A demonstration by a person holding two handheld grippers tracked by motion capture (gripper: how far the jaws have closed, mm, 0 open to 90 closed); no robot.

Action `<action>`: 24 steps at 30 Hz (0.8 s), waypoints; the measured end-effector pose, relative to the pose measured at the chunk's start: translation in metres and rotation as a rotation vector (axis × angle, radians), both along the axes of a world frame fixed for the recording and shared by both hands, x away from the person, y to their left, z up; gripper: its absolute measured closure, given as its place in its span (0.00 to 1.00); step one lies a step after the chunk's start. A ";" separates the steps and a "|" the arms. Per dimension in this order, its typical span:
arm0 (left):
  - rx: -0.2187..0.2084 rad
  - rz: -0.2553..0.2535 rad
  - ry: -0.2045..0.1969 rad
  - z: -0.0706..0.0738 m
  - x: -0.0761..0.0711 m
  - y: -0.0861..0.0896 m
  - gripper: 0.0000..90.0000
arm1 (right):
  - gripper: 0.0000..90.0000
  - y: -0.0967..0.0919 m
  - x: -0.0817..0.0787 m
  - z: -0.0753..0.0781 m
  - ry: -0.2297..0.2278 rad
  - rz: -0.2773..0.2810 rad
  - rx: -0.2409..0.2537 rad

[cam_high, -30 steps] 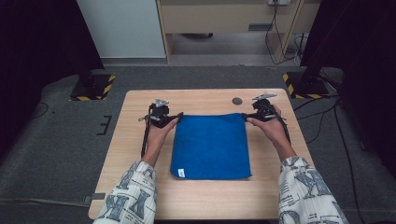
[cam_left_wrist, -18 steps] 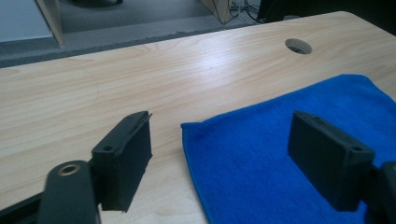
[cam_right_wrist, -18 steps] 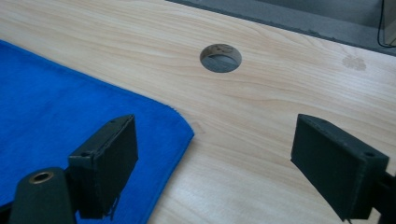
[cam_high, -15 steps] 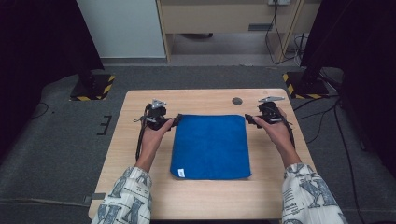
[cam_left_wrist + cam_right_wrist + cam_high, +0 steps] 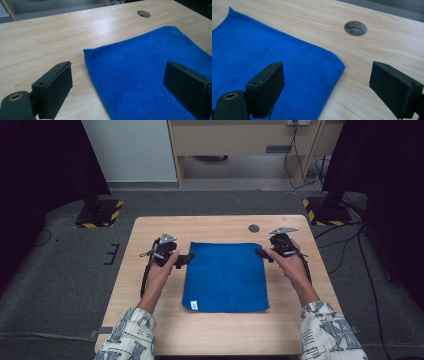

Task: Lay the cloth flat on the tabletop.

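We see the blue cloth [image 5: 226, 277] lying flat on the middle of the counter [image 5: 150, 330], with its small white tag [image 5: 194, 306] at the near left corner. Our left claw [image 5: 189, 258] sits just left of the far left corner; its jaws have just been opening and stand wide with nothing between them, and the right claw [image 5: 259, 252] stands equally wide and empty by the far right corner. We judge the cloth light, soft and limp, with a plush nap that grips well. It will sag and fold wherever it is unsupported, so we would pinch it at two corners, pads biting past the hemmed edge.
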State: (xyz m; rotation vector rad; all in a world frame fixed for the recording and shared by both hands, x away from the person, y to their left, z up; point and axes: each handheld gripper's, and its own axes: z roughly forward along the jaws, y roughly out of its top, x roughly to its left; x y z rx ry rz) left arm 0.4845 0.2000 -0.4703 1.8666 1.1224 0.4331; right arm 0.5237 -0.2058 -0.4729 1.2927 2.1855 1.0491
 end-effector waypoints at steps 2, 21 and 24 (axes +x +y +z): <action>-0.006 0.000 0.000 -0.003 -0.002 0.001 0.09 | 0.14 0.007 -0.002 0.000 0.004 0.012 -0.006; 0.032 0.015 -0.002 -0.020 -0.020 0.020 0.10 | 0.16 0.094 -0.048 -0.001 0.017 0.222 0.014; 0.025 0.014 -0.006 -0.021 -0.019 0.023 0.10 | 0.15 0.109 -0.057 -0.004 0.022 0.277 0.003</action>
